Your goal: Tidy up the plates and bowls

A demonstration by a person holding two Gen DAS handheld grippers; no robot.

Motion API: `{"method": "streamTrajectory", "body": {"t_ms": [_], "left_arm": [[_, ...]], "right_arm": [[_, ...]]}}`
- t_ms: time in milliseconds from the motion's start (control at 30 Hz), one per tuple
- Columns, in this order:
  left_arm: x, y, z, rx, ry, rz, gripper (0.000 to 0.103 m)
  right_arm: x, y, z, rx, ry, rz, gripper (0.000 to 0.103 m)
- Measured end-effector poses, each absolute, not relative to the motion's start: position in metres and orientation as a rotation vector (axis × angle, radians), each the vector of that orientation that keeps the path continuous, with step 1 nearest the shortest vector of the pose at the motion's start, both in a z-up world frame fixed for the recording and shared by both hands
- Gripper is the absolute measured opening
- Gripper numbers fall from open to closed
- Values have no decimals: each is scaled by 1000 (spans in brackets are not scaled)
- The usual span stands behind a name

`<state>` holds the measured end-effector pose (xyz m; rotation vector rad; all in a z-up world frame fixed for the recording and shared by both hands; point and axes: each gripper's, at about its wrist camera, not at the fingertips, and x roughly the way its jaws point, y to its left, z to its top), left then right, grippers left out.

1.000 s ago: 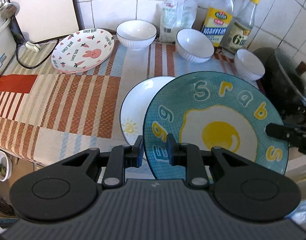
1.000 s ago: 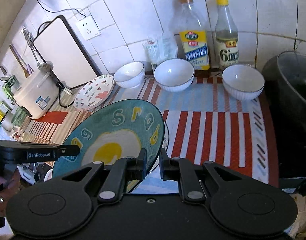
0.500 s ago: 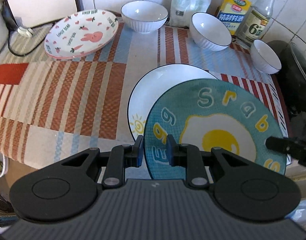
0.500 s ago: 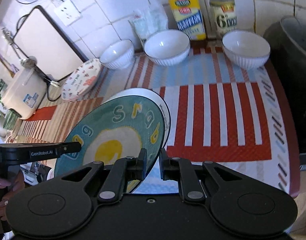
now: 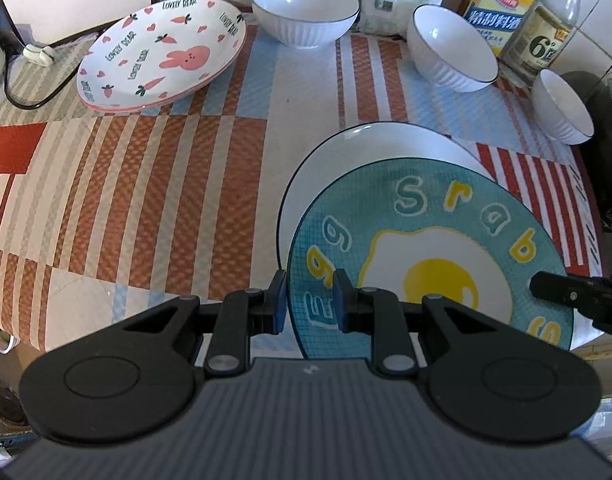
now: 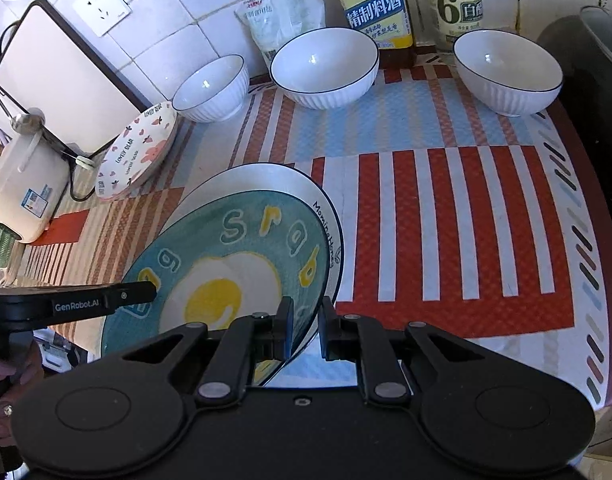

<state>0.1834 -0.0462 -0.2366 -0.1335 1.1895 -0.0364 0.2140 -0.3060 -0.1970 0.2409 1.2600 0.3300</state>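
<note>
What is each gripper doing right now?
Left gripper: shut on the egg plate.
Right gripper: shut on the same plate.

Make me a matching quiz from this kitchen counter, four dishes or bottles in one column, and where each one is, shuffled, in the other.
Things:
1. egg plate
2. white plate
3. bunny plate
4. vinegar bottle

Places:
A. by the wall, behind a bowl
B. flat on the mat, partly under another plate
C. held at its rim by both grippers
D. near the white board, far from the grippers

Pairs: 1-C, 2-B, 3-D, 4-A
</note>
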Motion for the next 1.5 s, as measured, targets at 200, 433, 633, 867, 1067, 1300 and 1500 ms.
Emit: {"method": "streamTrajectory", "body": {"t_ms": [200,433,633,867,1067,1300,1500], "left_arm": [[190,-46,-235,-119,1205,-27,21],[201,-46,-237,-93,1226,-21,21],[204,-44,-246,-81,1266,-21,21],[210,-40,-251,-77,1292,-17,21],[212,-40,-254,-99,1304,-12,21],[213,-43,-255,-76,1317,-9,21],[211,-49,-253,-49,1323,-7,21]], "right_arm": [[221,-304,-206,246,1279,333,17],[226,-300,-214,241,1300,339,18],[232,-292,-216,177,1291,356,18],[242,-285,-223,136,1297,377,18],[249,-282,-223,85,1281,392,19],[250,-275,-220,-8,1250,419,21],[246,-267,-216,-119,1201,432,24]]}}
